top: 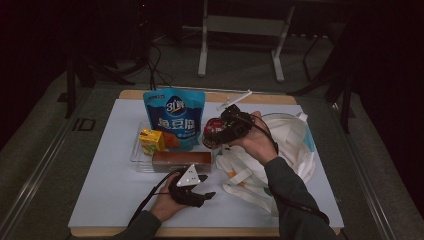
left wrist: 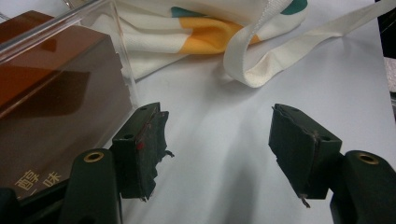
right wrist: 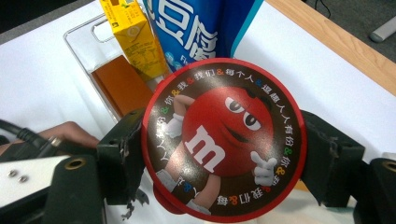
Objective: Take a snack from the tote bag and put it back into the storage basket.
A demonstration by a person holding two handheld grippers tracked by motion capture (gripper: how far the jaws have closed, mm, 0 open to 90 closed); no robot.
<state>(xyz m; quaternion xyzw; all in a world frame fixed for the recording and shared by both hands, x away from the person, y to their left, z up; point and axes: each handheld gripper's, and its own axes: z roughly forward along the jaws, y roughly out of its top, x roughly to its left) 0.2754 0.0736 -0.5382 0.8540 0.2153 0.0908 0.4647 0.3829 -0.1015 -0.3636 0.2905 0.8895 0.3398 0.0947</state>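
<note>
A round red M&M's tin (right wrist: 224, 140), glossy, with a cartoon candy figure and a ring of small coloured lettering on its lid, is clamped between the two black jaws of the right gripper (top: 220, 131). It is held up in the air just right of a clear plastic bin (top: 137, 152), with the lid facing the gripper's camera.

The bin has hard transparent walls. Inside it stand a shiny blue snack pouch (top: 175, 117) with white lettering, a small yellow drink carton (top: 151, 141) and a flat rectangular brown box (top: 181, 160) with a smooth surface.

The left gripper (top: 197, 192) rests low on the table in front of the bin, beside the brown box. Its jaws stand wide apart with nothing between them; their black pads look chipped and ragged at the edges.

To the right lies a soft cream cloth bag (top: 285, 145) with orange and teal patches and flat woven straps, crumpled on the table.

The table (top: 110, 195) has a smooth, pale white top with a light wooden edge. The room around it is dim, with grey carpet, trailing cables and the white metal legs of a stand (top: 240, 30) behind.
</note>
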